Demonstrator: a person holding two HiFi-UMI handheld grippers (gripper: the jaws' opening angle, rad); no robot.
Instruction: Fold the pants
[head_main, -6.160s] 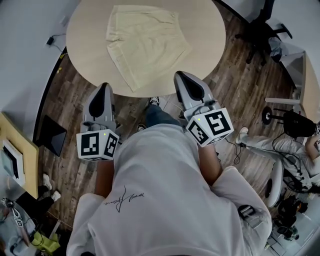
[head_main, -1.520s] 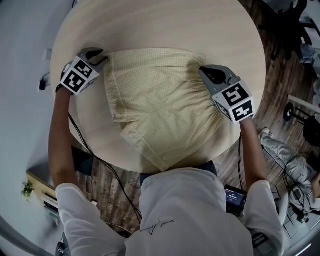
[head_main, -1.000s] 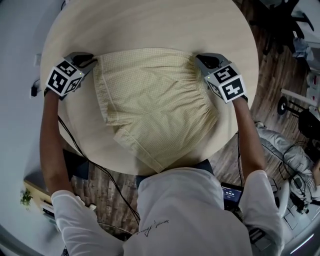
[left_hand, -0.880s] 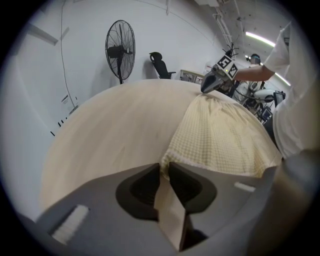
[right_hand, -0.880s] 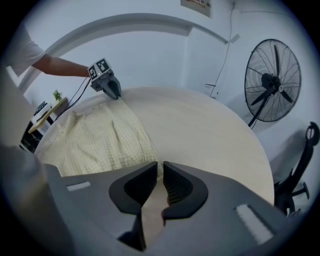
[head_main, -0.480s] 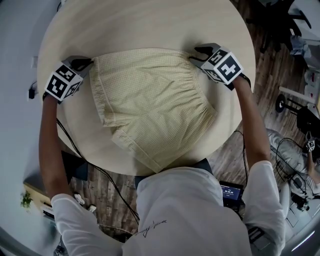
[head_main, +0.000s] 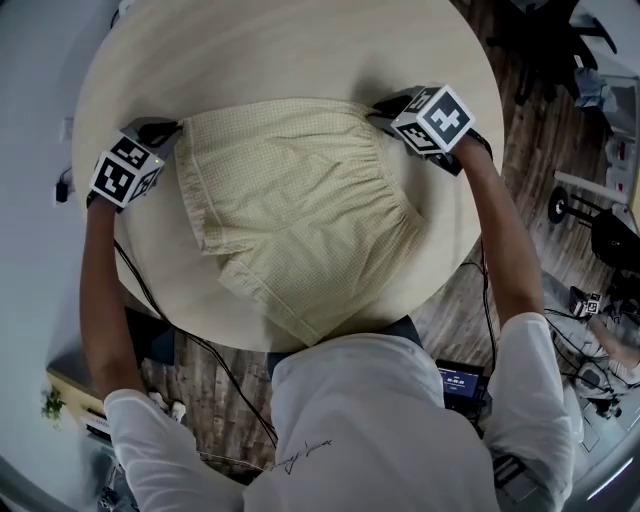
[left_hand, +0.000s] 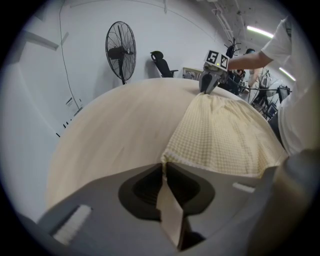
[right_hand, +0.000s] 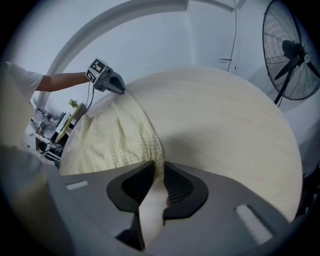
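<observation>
Your left gripper (head_main: 177, 128) has just closed and is clamped on the far-left corner of the pants (head_main: 300, 210), which lie spread on the round table (head_main: 270, 50). Your right gripper (head_main: 376, 108) has been closing too and pinches the far-right corner. You're at the grasp step (no fold yet). Next, lift both corners evenly and bring them toward you.

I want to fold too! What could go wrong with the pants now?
The left gripper and right gripper have just been closing their jaws on only the far corners of the pants; such small bites might slip when lifted. One leg lies by the table edge and could slide off.
</observation>
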